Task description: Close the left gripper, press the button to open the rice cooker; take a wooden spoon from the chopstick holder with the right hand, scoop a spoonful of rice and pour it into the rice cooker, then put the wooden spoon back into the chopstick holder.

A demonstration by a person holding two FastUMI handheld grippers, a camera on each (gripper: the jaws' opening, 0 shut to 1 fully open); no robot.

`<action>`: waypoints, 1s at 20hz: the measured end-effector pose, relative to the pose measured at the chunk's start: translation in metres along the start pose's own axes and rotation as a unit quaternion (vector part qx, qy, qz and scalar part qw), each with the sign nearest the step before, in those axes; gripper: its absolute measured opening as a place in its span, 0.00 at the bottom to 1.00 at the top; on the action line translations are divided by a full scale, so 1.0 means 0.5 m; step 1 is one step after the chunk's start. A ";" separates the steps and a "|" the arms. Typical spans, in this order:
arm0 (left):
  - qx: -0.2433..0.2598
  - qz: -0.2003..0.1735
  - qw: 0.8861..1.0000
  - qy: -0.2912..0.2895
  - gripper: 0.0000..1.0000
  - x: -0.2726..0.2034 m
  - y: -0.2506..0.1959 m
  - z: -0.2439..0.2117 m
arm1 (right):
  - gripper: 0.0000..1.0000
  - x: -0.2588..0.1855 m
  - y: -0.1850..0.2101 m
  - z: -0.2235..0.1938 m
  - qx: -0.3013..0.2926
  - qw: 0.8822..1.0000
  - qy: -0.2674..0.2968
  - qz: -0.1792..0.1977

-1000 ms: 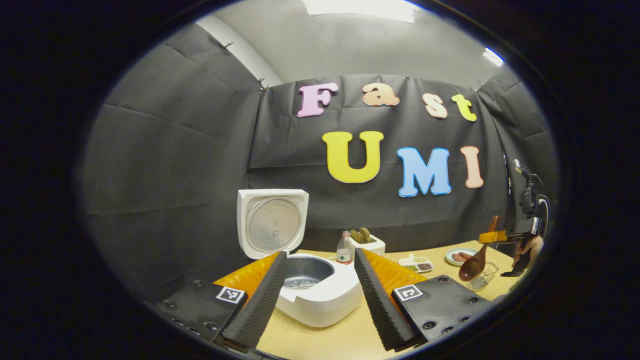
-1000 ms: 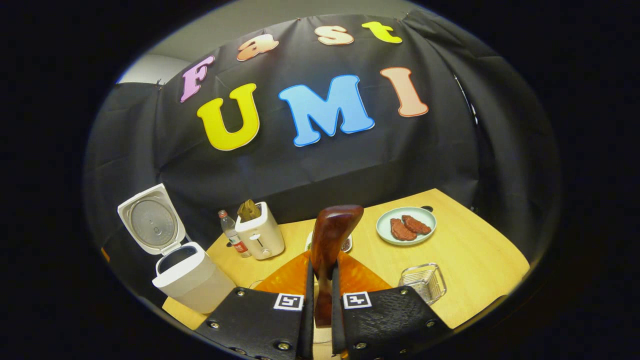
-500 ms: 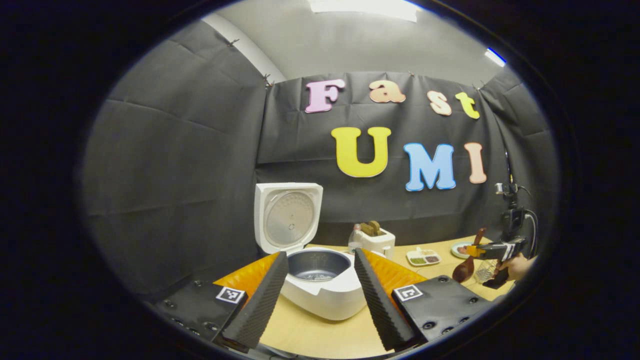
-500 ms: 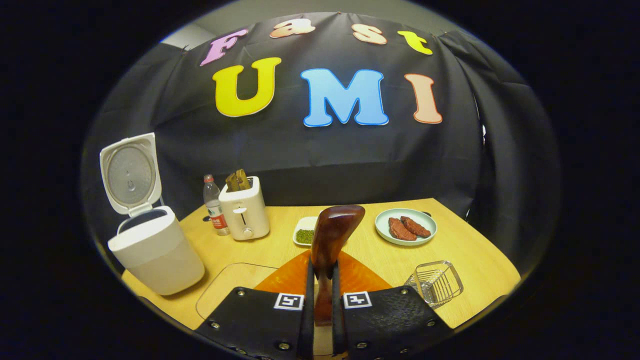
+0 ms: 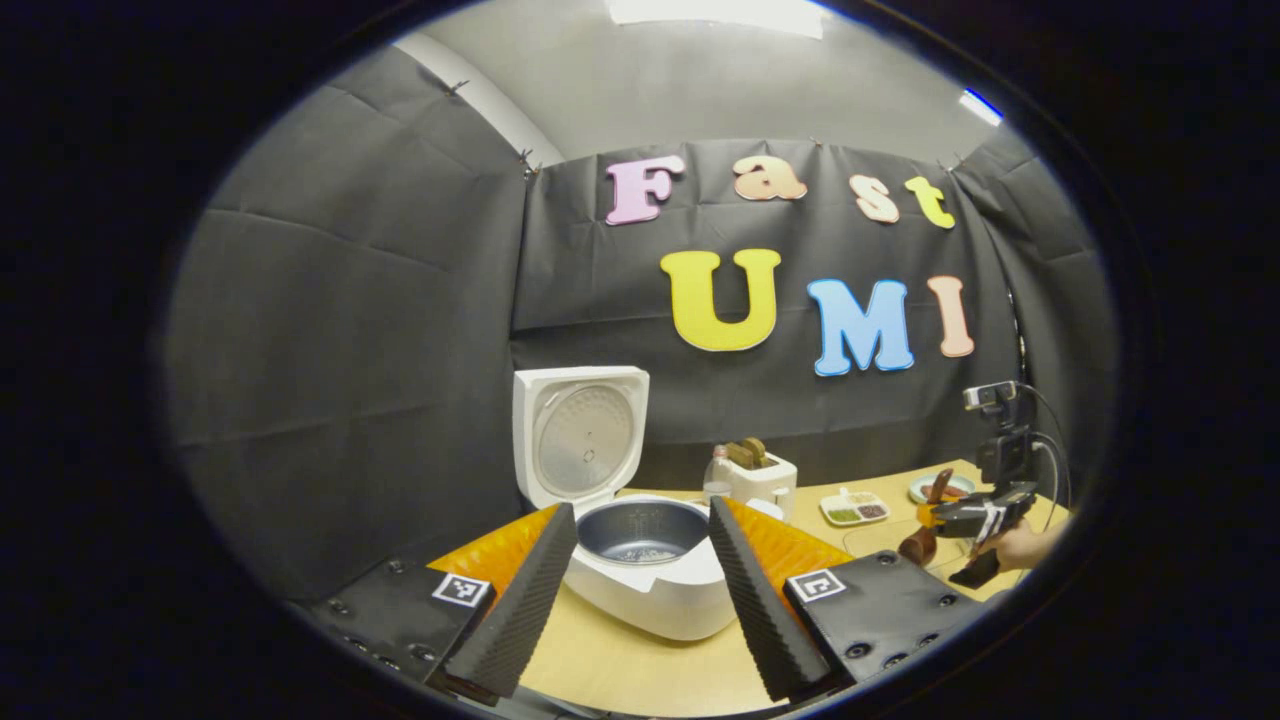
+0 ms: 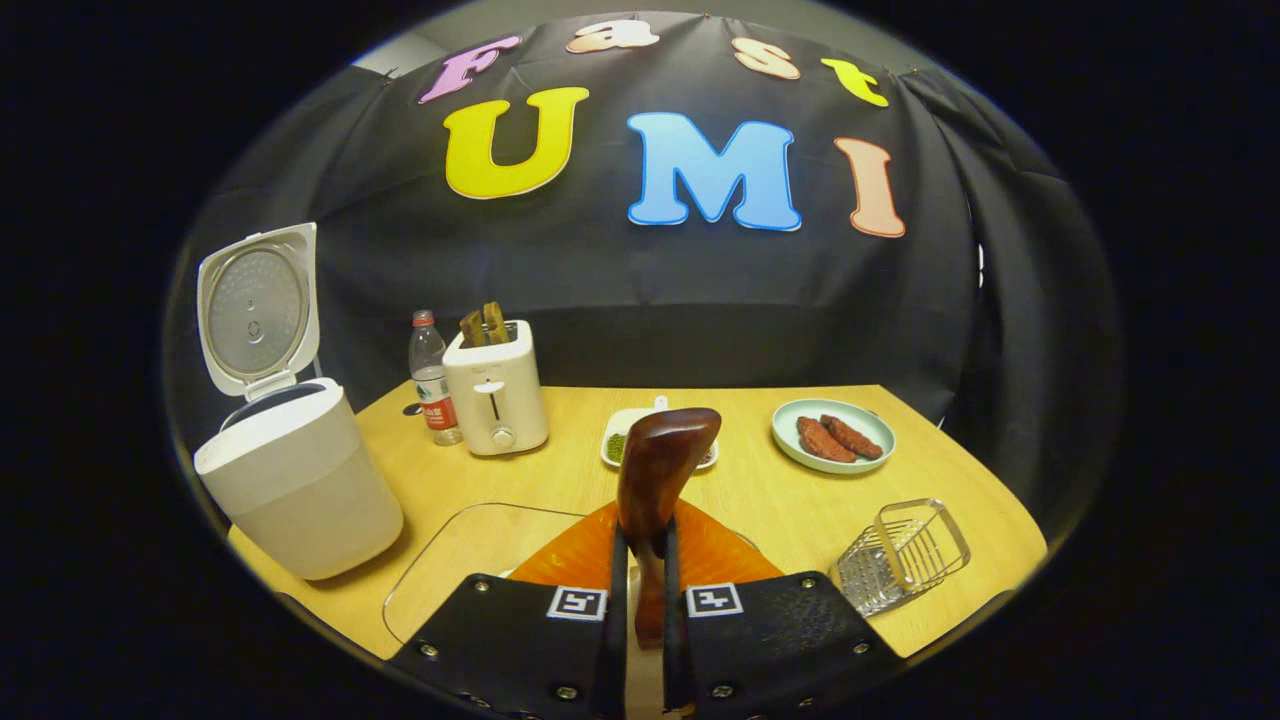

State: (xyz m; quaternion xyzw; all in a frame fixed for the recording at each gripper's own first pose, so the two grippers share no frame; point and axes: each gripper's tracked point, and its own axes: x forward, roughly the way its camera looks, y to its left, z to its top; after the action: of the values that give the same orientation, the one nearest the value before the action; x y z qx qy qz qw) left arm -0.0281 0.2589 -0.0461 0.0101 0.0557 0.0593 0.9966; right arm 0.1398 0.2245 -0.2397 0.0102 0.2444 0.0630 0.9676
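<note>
Right claw [image 6: 640, 610] clamped on spoon [image 6: 660, 470] over worktop [image 6: 800, 510], left claw [image 5: 640, 590] apart before open cooker [image 5: 650, 570]; thin handle grip may pivot and miss the wire holder [image 6: 900, 555] beyond.

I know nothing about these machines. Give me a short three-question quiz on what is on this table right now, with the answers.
1. True or false: the rice cooker has its lid shut.
2. What does the right hand-held gripper hold? A) the water bottle B) the wooden spoon C) the wire basket
3. Fill in: the plate with two pieces of reddish food stands behind the ____ basket.

Key
1. False: the lid stands up, open.
2. B: both fingers press on the wooden spoon. The left hand-held gripper is open and holds nothing.
3. Wire.
</note>
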 end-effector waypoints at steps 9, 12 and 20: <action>0.012 -0.011 1.000 -0.021 0.93 0.006 -0.035 0.041 | 0.15 -0.015 0.098 -0.024 0.101 0.989 0.054 0.096; 0.012 -0.012 1.000 -0.023 0.93 0.003 -0.042 0.040 | 0.15 -0.011 0.072 -0.026 0.188 0.974 0.078 0.097; 0.011 -0.009 0.999 -0.028 0.93 -0.003 -0.052 0.049 | 0.15 -0.009 -0.021 -0.029 0.336 0.932 0.100 0.097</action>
State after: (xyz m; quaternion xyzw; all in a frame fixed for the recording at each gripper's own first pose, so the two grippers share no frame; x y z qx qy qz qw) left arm -0.0240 0.2327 -0.0221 0.0221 0.0283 0.0492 0.9981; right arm 0.1302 0.2136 -0.2509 0.3521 0.3442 0.0719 0.8674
